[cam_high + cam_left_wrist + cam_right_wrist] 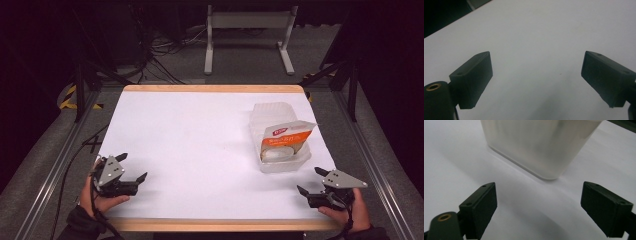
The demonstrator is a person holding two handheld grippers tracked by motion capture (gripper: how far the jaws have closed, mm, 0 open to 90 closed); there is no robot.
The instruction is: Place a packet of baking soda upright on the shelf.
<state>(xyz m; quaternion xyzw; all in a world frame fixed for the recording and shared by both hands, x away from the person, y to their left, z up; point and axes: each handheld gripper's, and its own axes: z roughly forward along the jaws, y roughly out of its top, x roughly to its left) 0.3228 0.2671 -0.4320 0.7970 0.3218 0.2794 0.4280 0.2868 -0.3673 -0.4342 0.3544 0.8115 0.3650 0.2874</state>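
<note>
One clear plastic container (280, 145) stands at the right of centre in the high view, on the white table (200, 150), with its near wall toward the lower right of the frame. An orange-and-white packet (287, 137) lies tilted inside it, one end raised above the rim, and a pale rounded item sits at the container's near end beneath the packet; what that item is cannot be told. In the right gripper view the container's translucent wall (539, 145) occupies the upper centre of the frame, and its rounded bottom corner rests on the table ahead of the jaws. The right gripper (314, 181) sits in the lower right of the high view, held by the right hand (350, 207), near the container's near corner but apart from it. Its jaws are spread wide with nothing between them, as the right gripper view (539, 205) confirms. The left gripper (134, 167) sits in the lower left of the high view, held by the left hand (97, 200), well apart from the container. Its jaws are likewise spread wide and hold nothing; the left gripper view (536, 80) shows bare table surface between them. A wooden edge strip (215, 88) borders the table's far side in the upper part of the high view.
</note>
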